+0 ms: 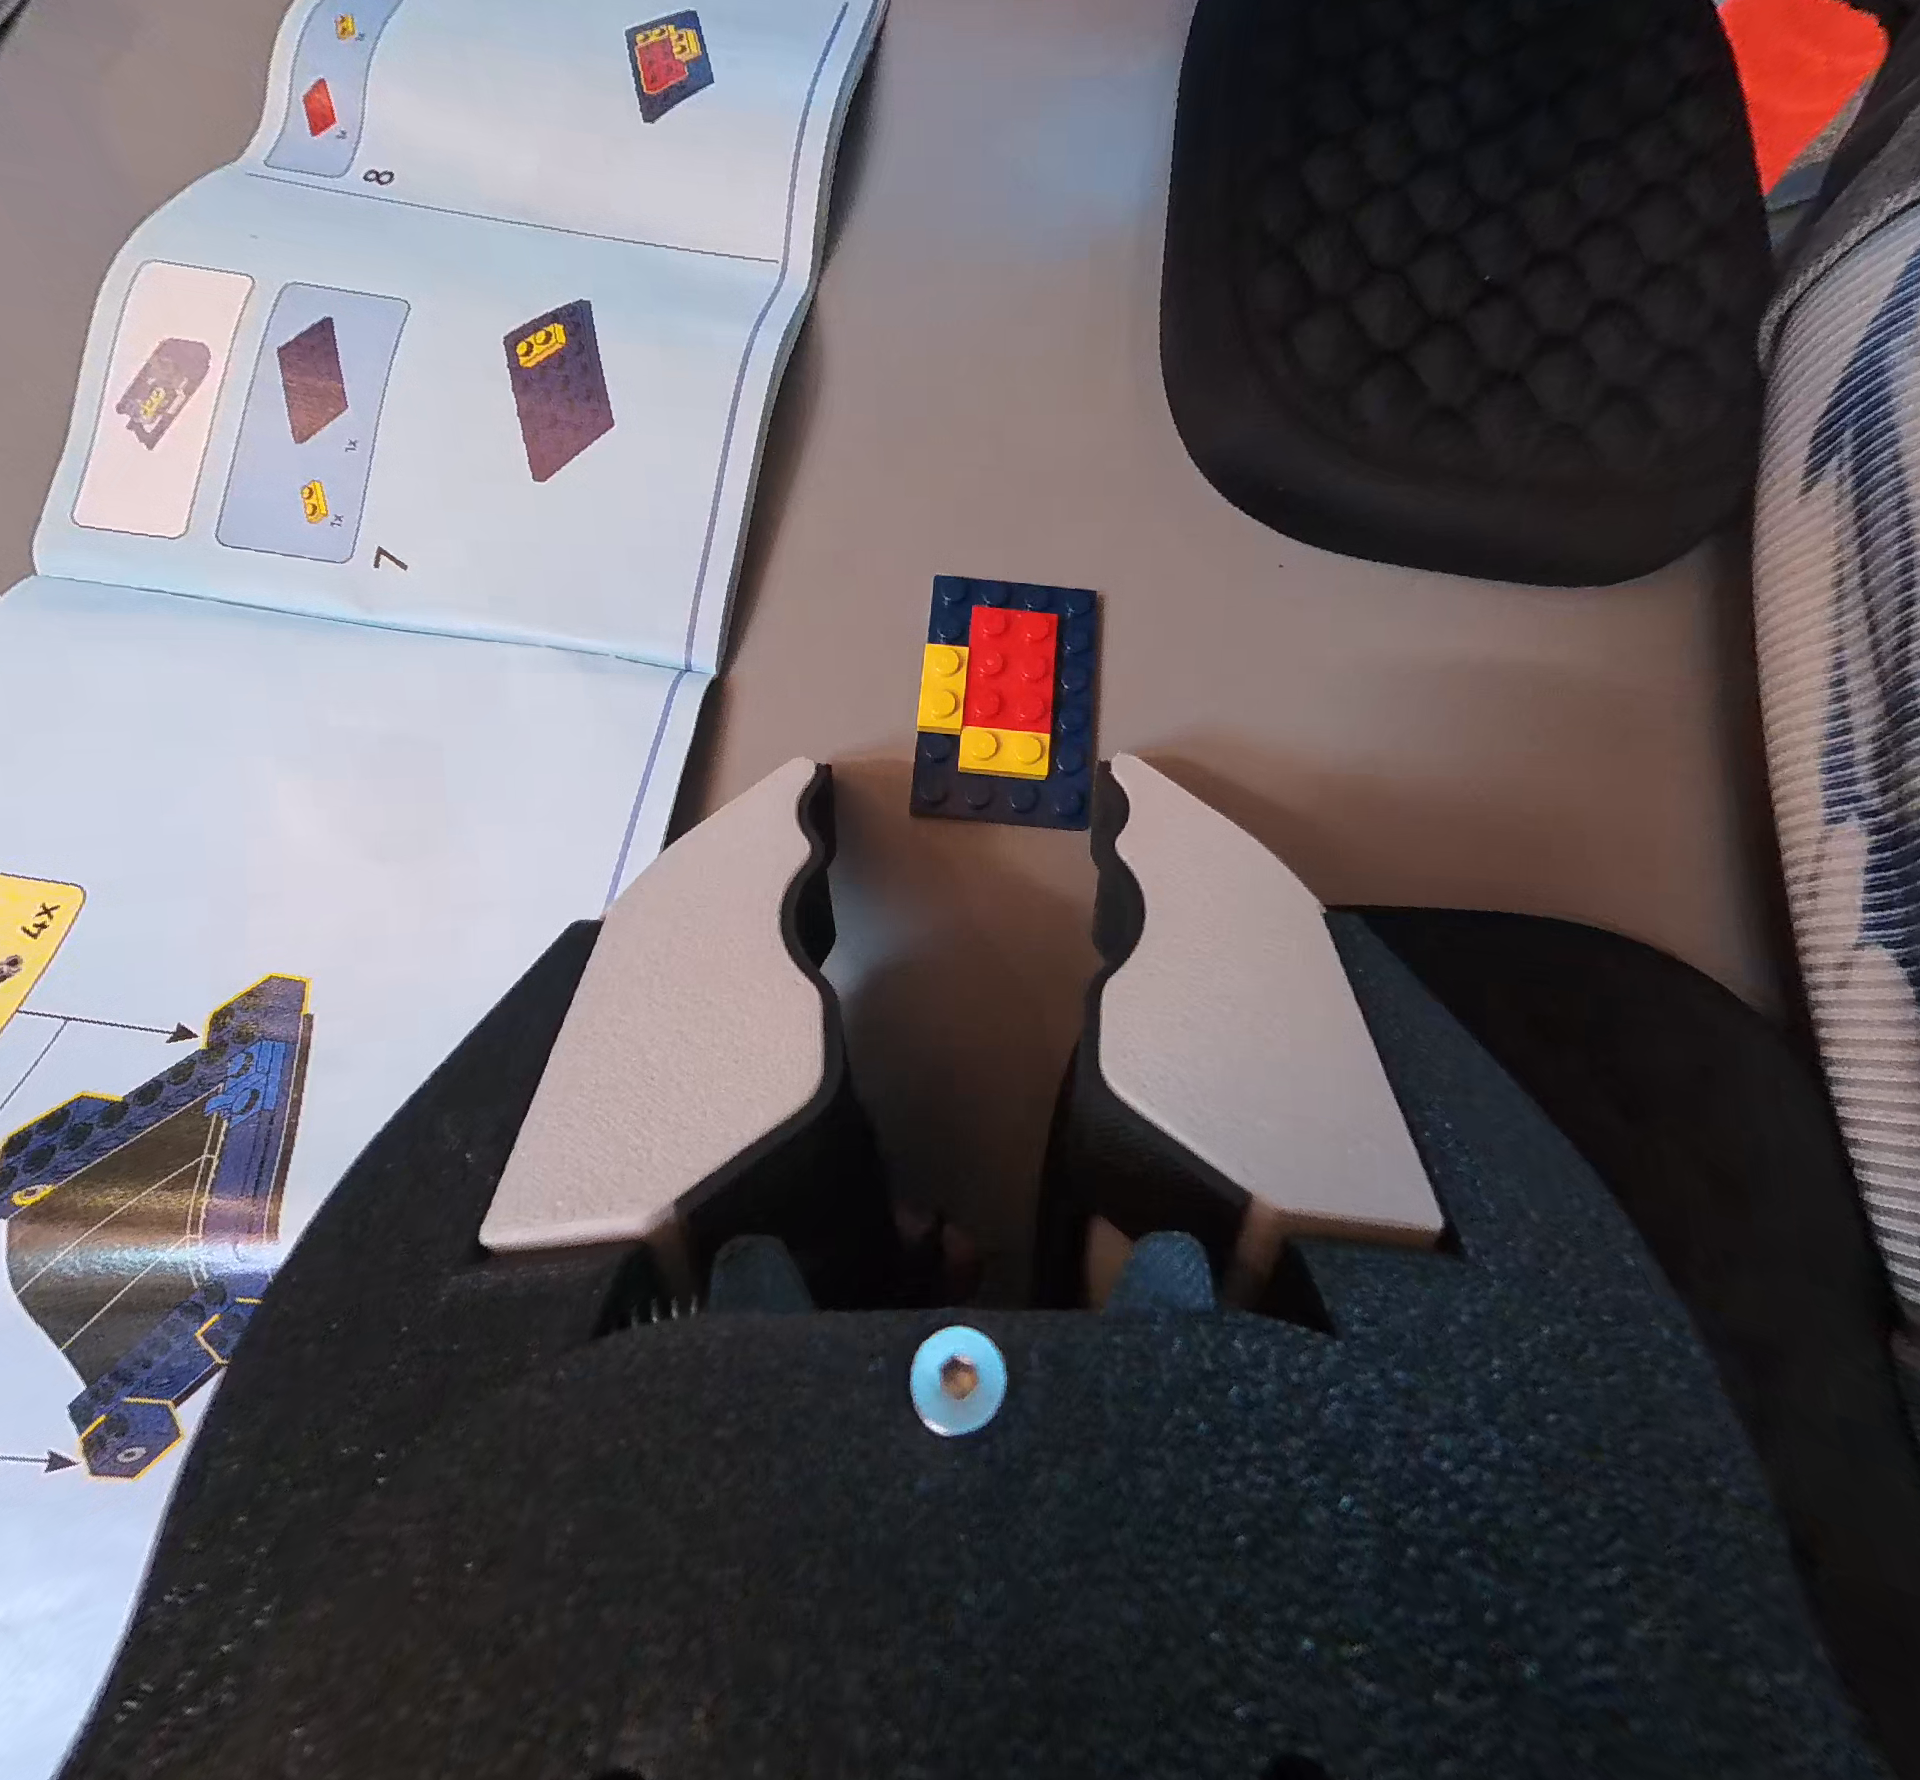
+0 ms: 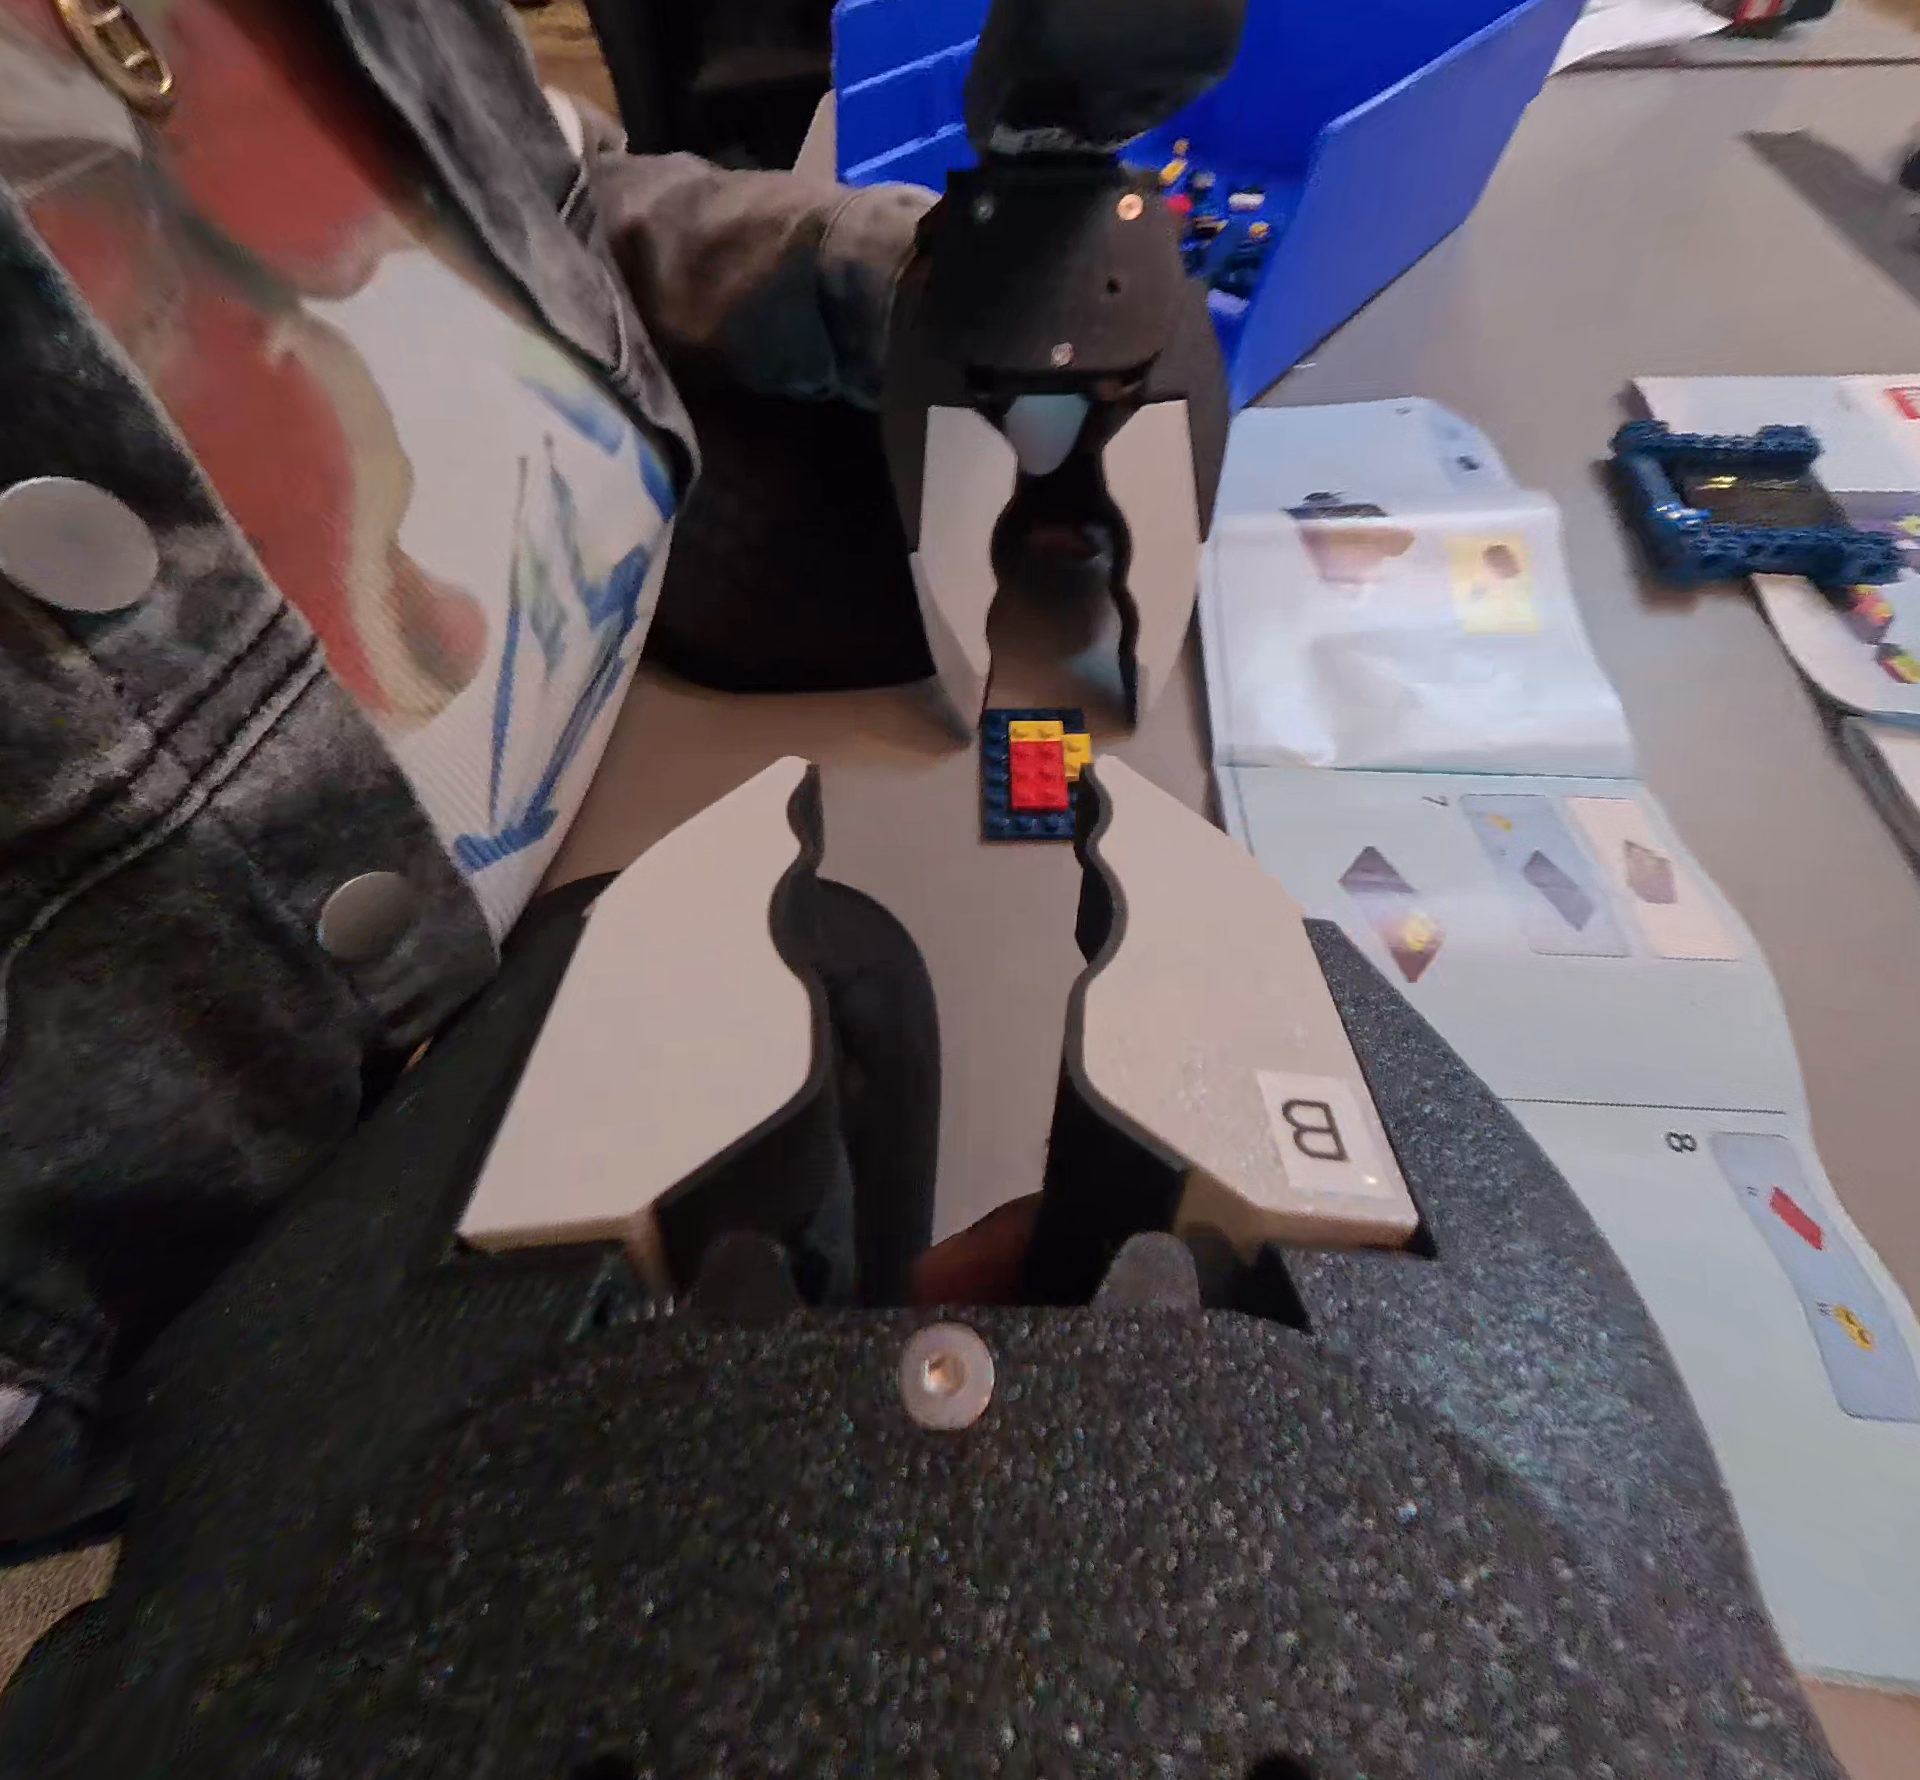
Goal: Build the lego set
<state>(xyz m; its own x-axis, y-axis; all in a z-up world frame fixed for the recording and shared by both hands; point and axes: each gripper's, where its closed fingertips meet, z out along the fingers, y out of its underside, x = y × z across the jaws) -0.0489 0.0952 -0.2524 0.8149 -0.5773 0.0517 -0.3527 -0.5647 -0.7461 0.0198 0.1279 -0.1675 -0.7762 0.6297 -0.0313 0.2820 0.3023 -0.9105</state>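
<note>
- We saw the dark blue plate point(image 1: 1075, 691), carrying a red brick point(image 1: 1013, 670) and two yellow bricks point(image 1: 943, 688), flat on the worktop point(image 1: 1039, 328) at frame centre.
- Our left gripper point(image 1: 961, 774) stood just below it, fingers apart and bare.
- Our right gripper point(image 2: 948, 780) faced it, fingers likewise parted on nothing.
- An open booklet point(image 1: 520, 276) lay at upper left, a black case point(image 1: 1455, 224) at upper right.

2 yellow plates point(image 1: 943, 686), 1 red plate point(image 1: 1010, 665)

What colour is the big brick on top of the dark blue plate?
Red, with two yellow pieces beside it; clearest in the left wrist view.
</note>
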